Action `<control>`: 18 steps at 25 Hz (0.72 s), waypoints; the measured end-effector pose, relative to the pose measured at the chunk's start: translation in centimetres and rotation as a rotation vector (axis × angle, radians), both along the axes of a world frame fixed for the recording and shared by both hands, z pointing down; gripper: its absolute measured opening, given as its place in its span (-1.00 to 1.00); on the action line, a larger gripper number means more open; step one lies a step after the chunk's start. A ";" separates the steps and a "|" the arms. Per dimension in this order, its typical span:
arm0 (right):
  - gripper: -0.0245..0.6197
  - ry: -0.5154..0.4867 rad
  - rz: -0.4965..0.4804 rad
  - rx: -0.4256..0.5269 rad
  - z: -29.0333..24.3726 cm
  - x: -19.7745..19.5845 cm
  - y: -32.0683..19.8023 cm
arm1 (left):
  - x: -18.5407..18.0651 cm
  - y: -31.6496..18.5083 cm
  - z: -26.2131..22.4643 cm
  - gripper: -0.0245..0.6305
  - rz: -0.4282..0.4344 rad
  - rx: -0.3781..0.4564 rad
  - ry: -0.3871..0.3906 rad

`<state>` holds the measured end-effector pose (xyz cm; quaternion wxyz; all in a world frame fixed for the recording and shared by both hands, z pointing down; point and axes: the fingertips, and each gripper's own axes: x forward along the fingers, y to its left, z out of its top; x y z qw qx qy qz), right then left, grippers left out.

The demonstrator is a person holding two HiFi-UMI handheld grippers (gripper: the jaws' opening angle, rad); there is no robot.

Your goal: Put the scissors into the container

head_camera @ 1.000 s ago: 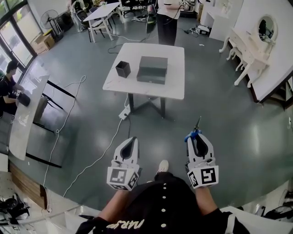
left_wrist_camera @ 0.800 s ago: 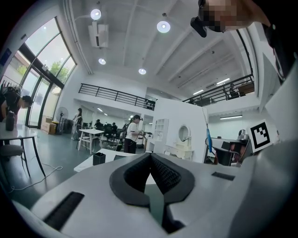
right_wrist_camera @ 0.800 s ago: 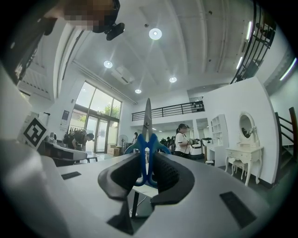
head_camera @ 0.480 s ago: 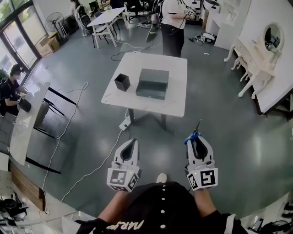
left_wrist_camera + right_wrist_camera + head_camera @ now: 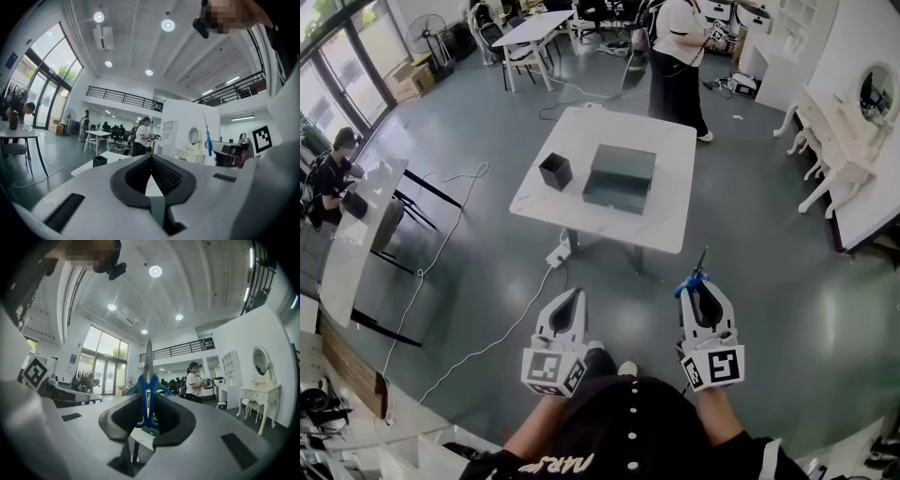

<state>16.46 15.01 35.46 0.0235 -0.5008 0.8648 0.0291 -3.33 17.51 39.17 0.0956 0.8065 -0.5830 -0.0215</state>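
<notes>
Just one scissors [image 5: 148,376] in right gripper [image 5: 698,286]; one cup [image 5: 554,171], one box [image 5: 620,177].

So the white square table [image 5: 675,202] sits mid-frame on the grey floor, with a white power strip [image 5: 556,253] lying below its near edge. A person in a white top and black trousers [image 5: 678,56] stands just behind it. There's a white dressing table with an oval mirror [image 5: 848,131] on the right, a pedestal fan [image 5: 428,28] at upper left, and someone seated [image 5: 337,169] at the far left.
</notes>
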 end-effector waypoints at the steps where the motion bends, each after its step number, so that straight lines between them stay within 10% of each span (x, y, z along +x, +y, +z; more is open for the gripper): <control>1: -0.62 0.001 -0.003 -0.004 0.1 0.0 -0.4 | -0.1 -0.3 0.0 -0.85 -0.005 -0.001 0.003; 18: -0.62 0.019 -0.009 -0.013 0.6 -2.2 -8.9 | -2.7 -9.1 1.0 -0.85 -0.018 -0.020 0.017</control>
